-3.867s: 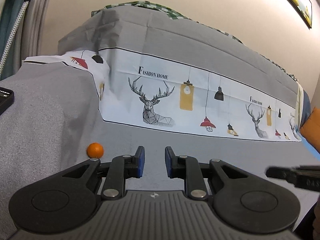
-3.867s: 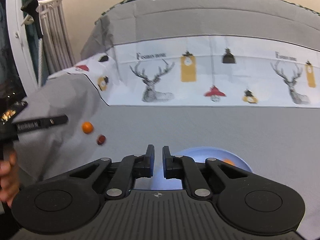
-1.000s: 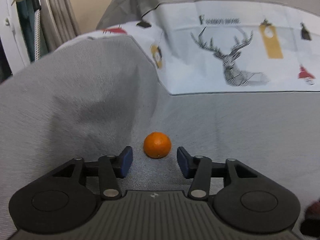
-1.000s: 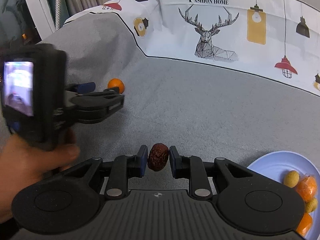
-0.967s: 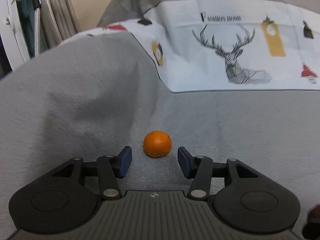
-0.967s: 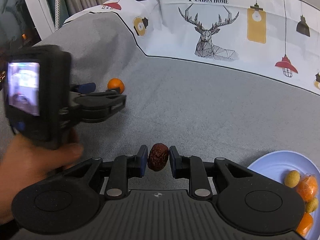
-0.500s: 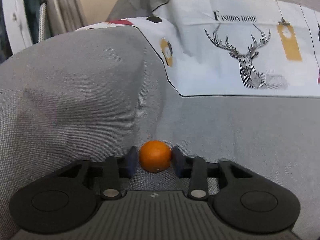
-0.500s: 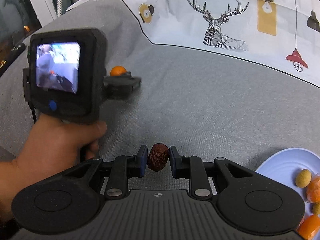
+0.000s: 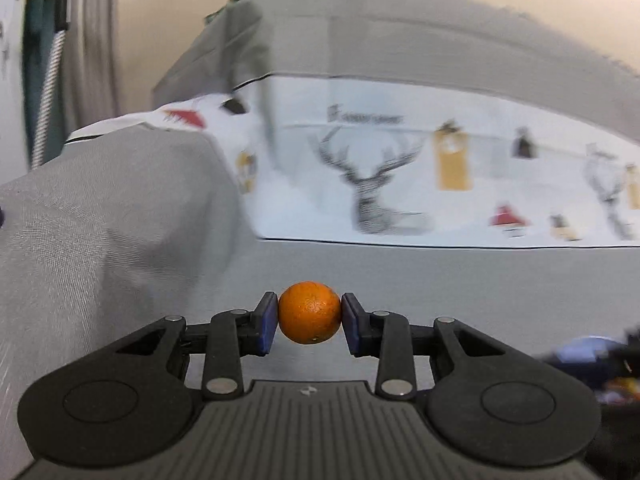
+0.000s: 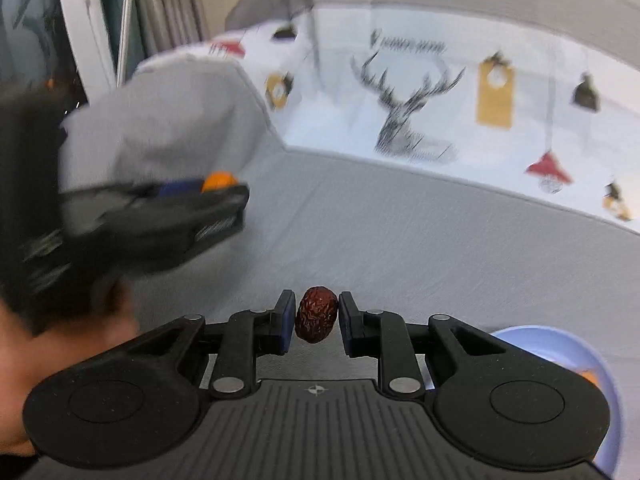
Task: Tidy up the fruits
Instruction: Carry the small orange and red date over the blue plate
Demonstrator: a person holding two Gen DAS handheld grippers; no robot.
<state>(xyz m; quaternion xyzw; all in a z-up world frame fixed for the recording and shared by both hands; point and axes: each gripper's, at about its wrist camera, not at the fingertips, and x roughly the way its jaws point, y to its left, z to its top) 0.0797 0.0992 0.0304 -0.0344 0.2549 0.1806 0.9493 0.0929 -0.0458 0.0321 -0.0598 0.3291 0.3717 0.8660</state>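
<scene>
My left gripper (image 9: 309, 322) is shut on a small orange tangerine (image 9: 309, 313) and holds it above the grey sofa seat. It also shows blurred in the right wrist view (image 10: 218, 184), with the tangerine (image 10: 219, 179) at its tip. My right gripper (image 10: 316, 322) is shut on a wrinkled dark red date (image 10: 316, 319), held above the seat. A light blue plate (image 10: 560, 340) with orange fruit on it lies at the lower right, partly behind the right gripper. In the left wrist view the plate (image 9: 580, 350) is a blur at the right edge.
The grey sofa cover (image 10: 420, 248) spreads under both grippers. A white backrest cloth with deer print (image 9: 380, 184) stands behind. A raised grey armrest (image 9: 100, 220) is at the left, with curtains (image 9: 80, 52) beyond it.
My left gripper closed on the tangerine and lifted it off the seat, swinging right. My right gripper still holds the date and has moved; both views are motion-blurred.
</scene>
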